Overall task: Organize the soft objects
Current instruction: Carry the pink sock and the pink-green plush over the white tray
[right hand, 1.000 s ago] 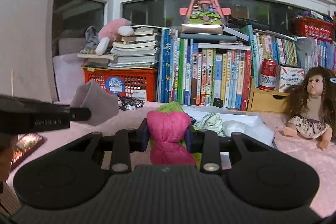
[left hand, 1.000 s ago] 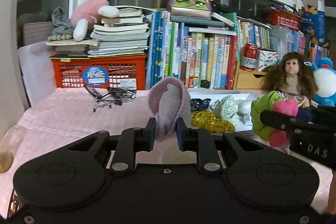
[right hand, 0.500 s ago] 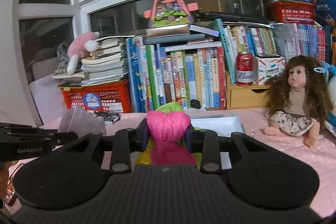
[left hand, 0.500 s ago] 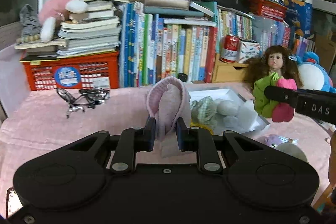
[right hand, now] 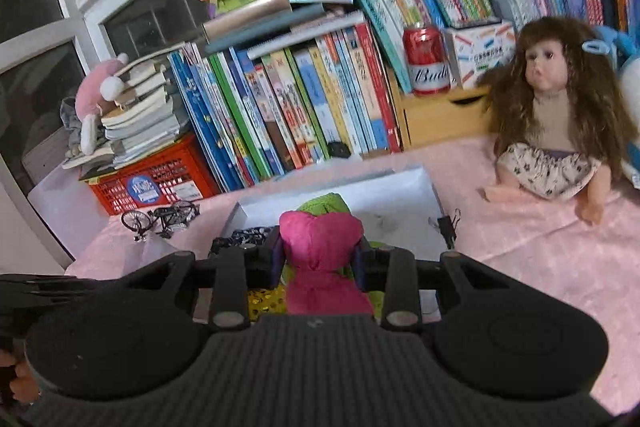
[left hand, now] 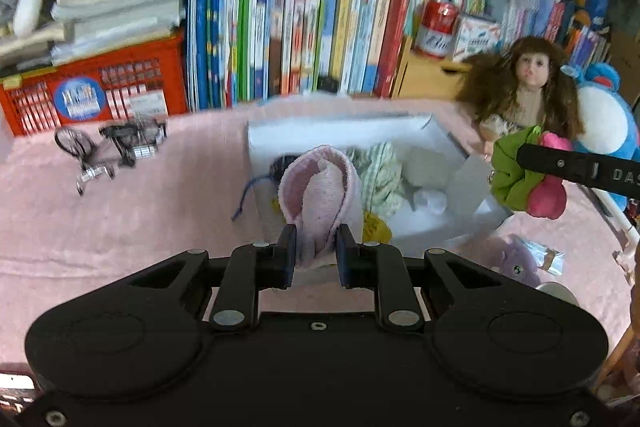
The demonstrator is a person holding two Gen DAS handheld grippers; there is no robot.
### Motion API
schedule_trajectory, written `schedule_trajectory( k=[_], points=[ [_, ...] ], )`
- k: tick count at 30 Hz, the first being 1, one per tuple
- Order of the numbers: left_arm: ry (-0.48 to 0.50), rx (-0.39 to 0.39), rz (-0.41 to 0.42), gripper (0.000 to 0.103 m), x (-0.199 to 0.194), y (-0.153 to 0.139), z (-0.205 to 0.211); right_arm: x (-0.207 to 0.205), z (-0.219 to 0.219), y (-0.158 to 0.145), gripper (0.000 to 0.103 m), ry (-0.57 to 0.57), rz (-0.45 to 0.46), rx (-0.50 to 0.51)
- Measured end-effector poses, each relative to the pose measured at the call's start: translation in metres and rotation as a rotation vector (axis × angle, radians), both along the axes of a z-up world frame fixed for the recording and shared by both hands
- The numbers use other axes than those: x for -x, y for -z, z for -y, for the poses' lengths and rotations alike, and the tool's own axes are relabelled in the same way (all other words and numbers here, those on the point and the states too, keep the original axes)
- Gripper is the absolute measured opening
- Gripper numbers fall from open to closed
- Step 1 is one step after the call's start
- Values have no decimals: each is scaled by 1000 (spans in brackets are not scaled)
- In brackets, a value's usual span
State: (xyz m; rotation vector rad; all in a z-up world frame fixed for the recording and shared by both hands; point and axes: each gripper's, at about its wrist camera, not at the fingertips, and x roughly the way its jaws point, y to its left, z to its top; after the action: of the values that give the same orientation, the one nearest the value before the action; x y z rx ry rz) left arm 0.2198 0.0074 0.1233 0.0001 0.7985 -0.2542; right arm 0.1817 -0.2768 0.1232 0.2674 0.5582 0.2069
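The left tongs (left hand: 316, 247) are clamped on a folded pale pink terry cloth (left hand: 320, 195), which stands up between the pads in front of a shallow white cardboard box (left hand: 424, 125). The right tongs (right hand: 318, 259) grip a magenta and green stuffed fabric toy (right hand: 320, 243), also over the near edge of that box; in the left wrist view the same toy (left hand: 528, 175) hangs from the right tongs (left hand: 532, 159) at the box's right side, clear of the bench (left hand: 120, 223).

Inside the box lie a green-and-white patterned cloth bundle (left hand: 380, 171), a yellow sequinned piece (left hand: 376, 227) and white soft lumps (left hand: 428, 163). A lilac plush toy (left hand: 516, 259) lies on the pink-covered bench just outside the box's near right corner.

Farther back to the left stands a small black model bicycle (right hand: 160, 219). A brown-haired doll in a patterned skirt (right hand: 560, 107) sits to the right. Behind are a row of upright books (right hand: 300, 99), a red plastic crate (right hand: 156, 179) under stacked books, and a red drink can (right hand: 426, 63) on a small wooden drawer unit (right hand: 440, 115).
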Motion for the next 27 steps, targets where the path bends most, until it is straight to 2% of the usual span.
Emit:
schedule_trajectory(
  k=[7,11,20,22,27],
  points=[
    [-24,-54,-94,19,-30,22,15,-33,-13,7,39,-65,-77,44],
    [-45,-98,-111,19,-47,29,22,-54,-25,14,39,-104,-146,60],
    [-62,-128,-148,19,-76,45,36,-92,-46,43,40,-127,-276,89],
    [-82,-148,-147,19,-87,47,38,-100,-47,44,40,-114,-287,101],
    [-119,-119,-161,19,-109,50,37,-117,-47,43,40,-80,-281,112]
  ],
)
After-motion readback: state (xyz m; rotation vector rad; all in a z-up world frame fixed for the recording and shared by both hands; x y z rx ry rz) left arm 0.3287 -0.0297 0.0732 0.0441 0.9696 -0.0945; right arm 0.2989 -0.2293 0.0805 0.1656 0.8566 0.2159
